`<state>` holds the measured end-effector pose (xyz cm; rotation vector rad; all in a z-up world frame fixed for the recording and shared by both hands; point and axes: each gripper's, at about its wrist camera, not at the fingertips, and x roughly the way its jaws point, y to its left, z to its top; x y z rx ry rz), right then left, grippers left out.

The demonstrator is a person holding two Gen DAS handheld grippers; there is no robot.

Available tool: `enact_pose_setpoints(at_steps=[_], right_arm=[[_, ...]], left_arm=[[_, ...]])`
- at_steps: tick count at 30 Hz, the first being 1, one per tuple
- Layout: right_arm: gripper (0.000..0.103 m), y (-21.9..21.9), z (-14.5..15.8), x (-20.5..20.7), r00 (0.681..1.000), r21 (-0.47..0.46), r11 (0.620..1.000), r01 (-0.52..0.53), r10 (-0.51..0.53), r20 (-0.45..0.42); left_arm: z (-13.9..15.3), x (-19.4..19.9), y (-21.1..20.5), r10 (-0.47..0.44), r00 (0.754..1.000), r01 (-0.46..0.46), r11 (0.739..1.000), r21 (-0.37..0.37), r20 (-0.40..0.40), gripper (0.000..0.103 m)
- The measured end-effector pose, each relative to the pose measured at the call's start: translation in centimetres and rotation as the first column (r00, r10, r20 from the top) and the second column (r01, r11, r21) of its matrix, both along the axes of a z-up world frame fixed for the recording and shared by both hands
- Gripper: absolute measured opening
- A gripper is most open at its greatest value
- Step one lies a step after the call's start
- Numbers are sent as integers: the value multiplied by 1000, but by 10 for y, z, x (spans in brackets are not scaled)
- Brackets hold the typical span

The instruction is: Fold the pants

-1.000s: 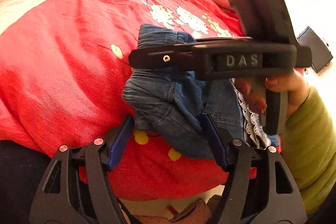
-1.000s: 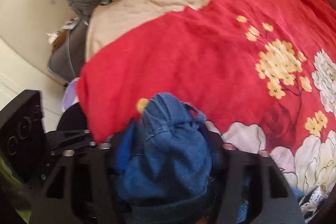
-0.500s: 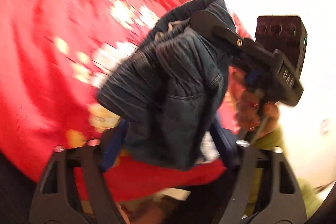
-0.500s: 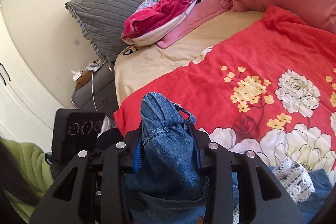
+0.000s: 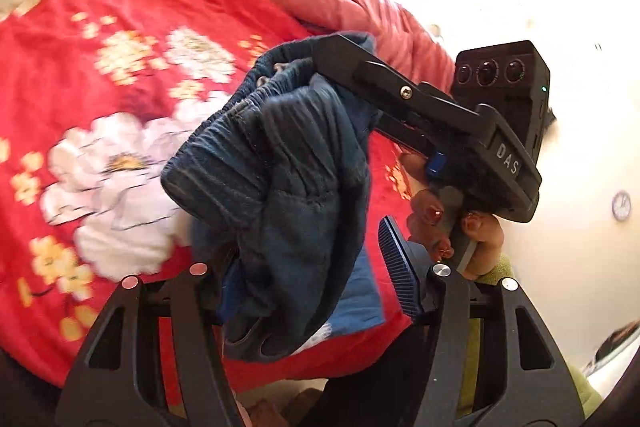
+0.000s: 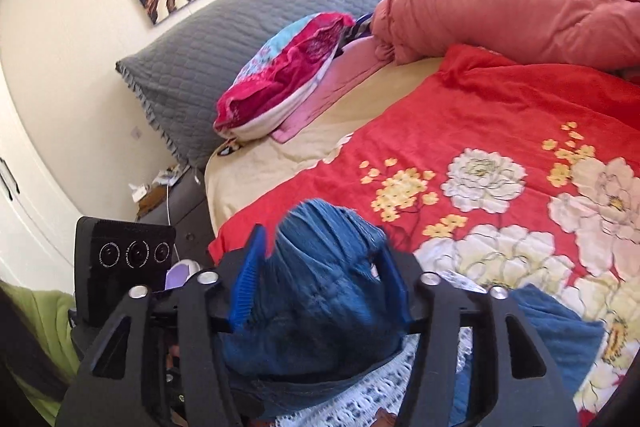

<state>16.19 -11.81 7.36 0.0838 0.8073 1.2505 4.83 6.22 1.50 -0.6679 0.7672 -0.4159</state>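
The bunched blue denim pants (image 5: pixel 280 187) hang in the air between both sets of jaws, above the red flower-printed blanket (image 5: pixel 100 107), whose flat middle lies bare ahead of the fingers. The left gripper (image 5: pixel 316 279) has its right blue pad standing clear of the cloth; its jaws have just been closing slightly and look open. The right gripper (image 6: pixel 320 279), held in a hand (image 5: pixel 452 223) with painted nails, has just been opening; denim fills its jaws, and whether they pinch is unclear.
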Motion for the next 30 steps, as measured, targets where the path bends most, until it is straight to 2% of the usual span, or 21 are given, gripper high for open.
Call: enact_pose_setpoints(at_steps=[1,2,6,8,10,12,14,16,18,21,22,24,27,30], right_arm=[[78,-8,0,1,1000,4,1000,14,-14,1],[82,-23,-2,4,999,15,999,50,-50,-7],[86,-75,-18,12,983,27,985,168,-165,-83],[86,-104,-27,9,964,10,968,250,-249,-90],[87,-126,-34,3,943,-18,947,320,-320,-86],[87,-135,-38,-7,926,-54,927,370,-373,-58],[88,-134,-39,-20,918,-87,915,395,-397,-7],[88,-124,-39,-33,910,-144,899,414,-409,61],[88,-114,-42,-42,910,-181,893,413,-400,105],[87,-101,-55,-55,914,-277,872,404,-372,159],[87,-99,-66,-59,909,-344,842,416,-370,193],[87,-99,-80,-64,905,-408,808,424,-363,221],[87,-107,-93,-67,908,-393,819,418,-390,154],[87,-110,-91,-69,906,-382,823,421,-401,135]], left_arm=[[2,2,-9,-15,1000,15,1000,15,11,52],[2,3,-16,-33,999,33,999,23,17,52],[-1,3,-38,-182,983,182,983,-8,28,57],[-1,-1,-33,-200,979,200,980,-16,36,57],[0,-1,-26,-147,989,146,988,55,28,57],[-1,5,-26,-95,995,93,983,158,6,57],[-5,9,-35,-53,999,53,949,310,-9,57],[-13,12,-44,-23,1000,30,890,454,-21,57],[-22,13,-52,-34,999,48,855,516,-38,57],[-36,10,-58,-42,997,71,834,547,-65,57],[-38,7,-59,-46,997,72,823,564,-60,57],[-44,8,-60,-57,996,84,820,566,-66,57],[-51,-1,-57,-57,996,84,824,561,-65,57],[-47,-6,-57,-63,997,80,830,552,-49,57]])
